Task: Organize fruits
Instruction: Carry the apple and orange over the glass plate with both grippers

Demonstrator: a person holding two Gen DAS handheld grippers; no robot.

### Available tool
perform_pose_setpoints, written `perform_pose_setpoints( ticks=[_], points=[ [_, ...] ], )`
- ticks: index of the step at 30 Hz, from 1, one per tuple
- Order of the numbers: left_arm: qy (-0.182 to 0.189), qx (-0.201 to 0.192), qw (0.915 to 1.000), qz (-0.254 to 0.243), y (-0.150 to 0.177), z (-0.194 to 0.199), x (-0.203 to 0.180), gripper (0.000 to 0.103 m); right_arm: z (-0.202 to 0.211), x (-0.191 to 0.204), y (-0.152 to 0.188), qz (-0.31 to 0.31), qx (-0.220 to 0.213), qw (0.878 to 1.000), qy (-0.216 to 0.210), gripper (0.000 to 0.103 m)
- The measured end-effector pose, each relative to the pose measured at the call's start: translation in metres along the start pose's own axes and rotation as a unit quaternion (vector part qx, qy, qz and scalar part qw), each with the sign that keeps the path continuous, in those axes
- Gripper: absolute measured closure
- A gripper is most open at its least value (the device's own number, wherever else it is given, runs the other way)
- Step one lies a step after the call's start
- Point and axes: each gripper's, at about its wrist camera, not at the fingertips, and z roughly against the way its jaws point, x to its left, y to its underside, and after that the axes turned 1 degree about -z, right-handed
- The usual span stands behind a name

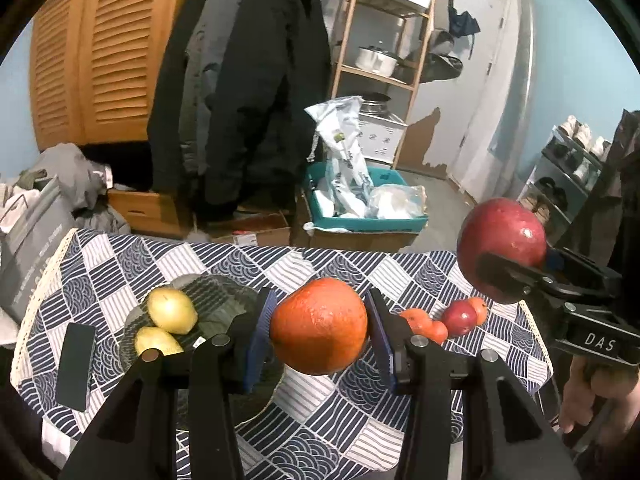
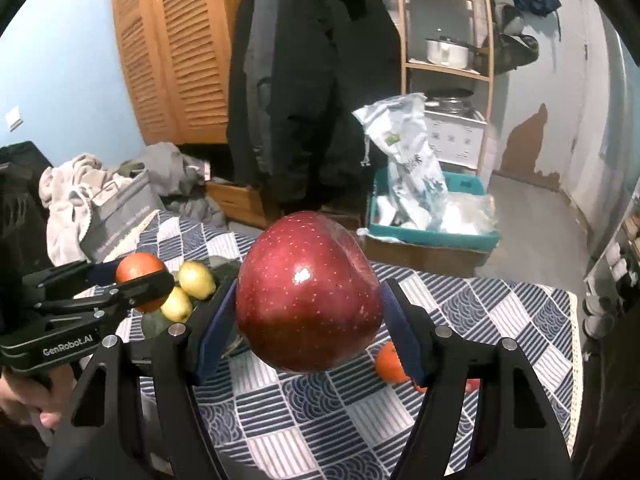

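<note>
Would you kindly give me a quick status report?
Left gripper shut on orange. Right gripper shut on red apple. Plate holds two pears. Nothing in the way.

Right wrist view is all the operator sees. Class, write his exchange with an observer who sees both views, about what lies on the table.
Operator: Below my apple I see one loose orange. Any more fruit there?
Observer: Yes, a small apple lies touching more oranges.
Operator: Anything left of the plate?
Observer: A black phone lies flat there.
</note>
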Motion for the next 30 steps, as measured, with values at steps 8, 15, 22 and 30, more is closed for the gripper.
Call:
perform_pose_setpoints(
  ticks=[8, 15, 22, 30],
  points=[
    [-0.018, 0.007, 0.9995, 0.023, 0.005, -0.003, 0.028, 0.056, -0.018, 0.020, -0.007, 0.004, 0.010, 1.000, -0.021, 0.032],
    [-0.044, 0.006, 0.9986, 0.030, 0.008, -0.006, 0.047, 0.056, -0.039, 0.040, -0.011, 0.015, 0.026, 0.999, -0.038, 0.032],
    [-0.064, 0.026, 0.9965, 0.048, 0.017, -0.020, 0.074, 0.056, -0.067, 0.051, -0.011, 0.013, 0.052, 0.998, -0.045, 0.032],
    [-0.074, 0.067, 0.9922, 0.074, 0.037, -0.046, 0.106, 0.056, -0.112, 0.070, -0.002, 0.029, 0.088, 0.994, -0.053, 0.032]
  ],
)
